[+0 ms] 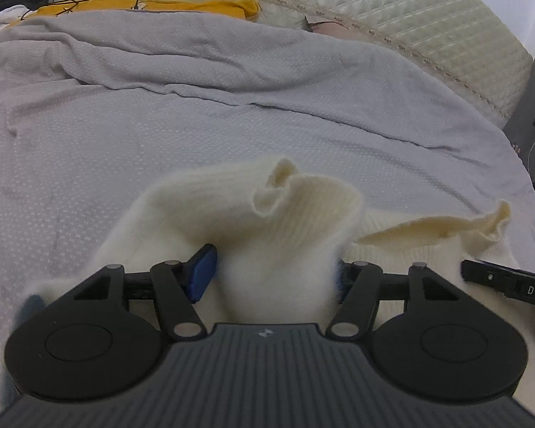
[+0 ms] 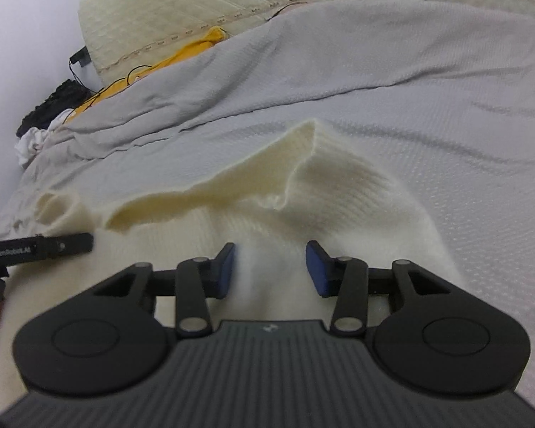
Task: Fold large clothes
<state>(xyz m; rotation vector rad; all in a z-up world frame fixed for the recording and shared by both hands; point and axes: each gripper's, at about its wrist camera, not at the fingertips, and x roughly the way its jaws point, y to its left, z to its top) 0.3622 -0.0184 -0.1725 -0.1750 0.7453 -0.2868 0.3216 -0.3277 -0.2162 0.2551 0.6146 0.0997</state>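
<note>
Sweater point(image 1: 267, 235), cream knit, lies bunched at lower centre on the grey bedspread point(image 1: 160, 135), folding barely begun. Left gripper point(image 1: 271, 271) and right gripper point(image 2: 270, 267) each straddle a raised ridge, jaws part-open; whether the pads bite is unclear.

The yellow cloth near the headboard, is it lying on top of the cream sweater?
No, the yellow cloth lies far off from the cream sweater.

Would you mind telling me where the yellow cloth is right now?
The yellow cloth lies at the far end of the bed, between the grey sheet and the quilted headboard; it shows upper left in both wrist views.
</note>
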